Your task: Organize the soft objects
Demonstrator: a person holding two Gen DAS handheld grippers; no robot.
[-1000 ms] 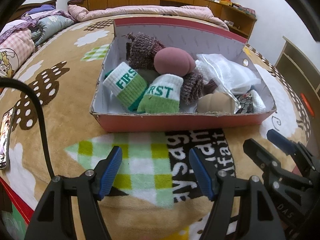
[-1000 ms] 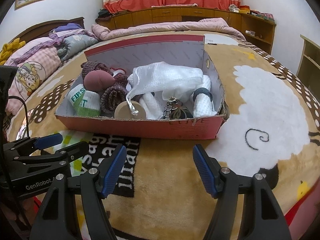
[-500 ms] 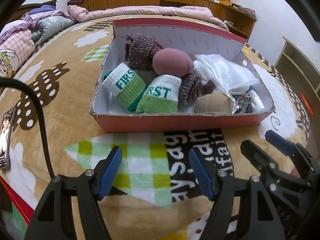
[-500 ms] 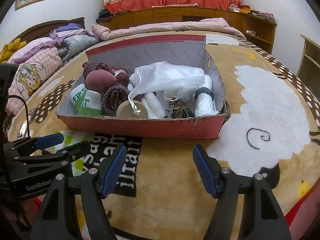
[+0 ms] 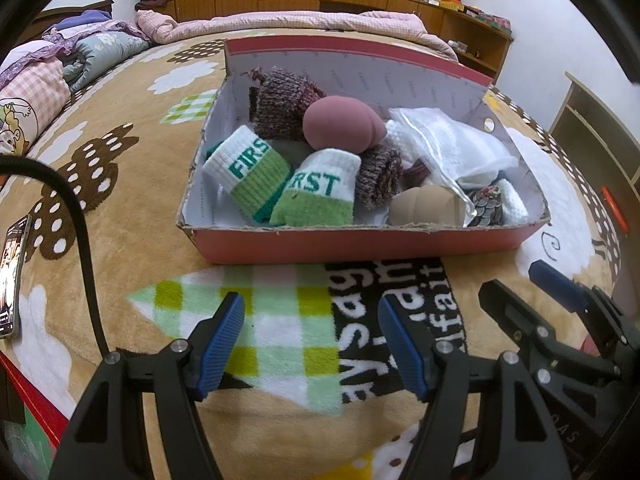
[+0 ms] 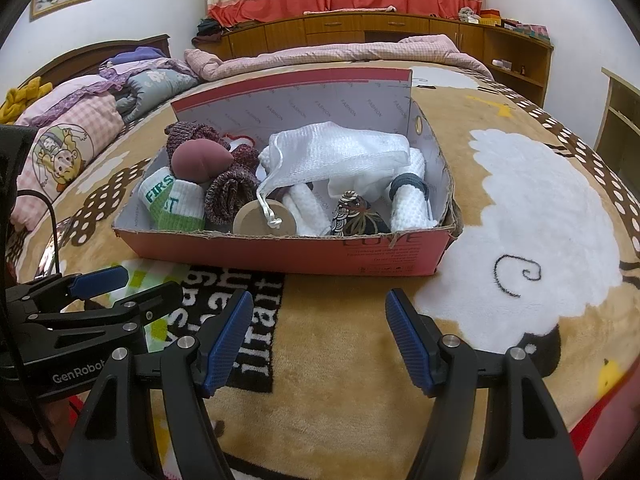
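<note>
Nothing is shifting since the earlier frames: both grippers are staying put. Left gripper [image 5: 311,342] and right gripper [image 6: 319,338] are hovering with jaws wide and empty over the blanket [image 6: 520,184], near the red box [image 5: 360,246] holding socks [image 5: 280,184] and a mesh bag [image 6: 340,152].

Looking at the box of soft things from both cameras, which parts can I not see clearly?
- Box floor, both views: covered by the piled items.
- Second green-and-white sock, left wrist view: first letters of its word hidden by the other sock.
- Contents of the white mesh bag, both views: mesh too blurred to tell.
- Phone, left wrist view: cut off by the left edge.
</note>
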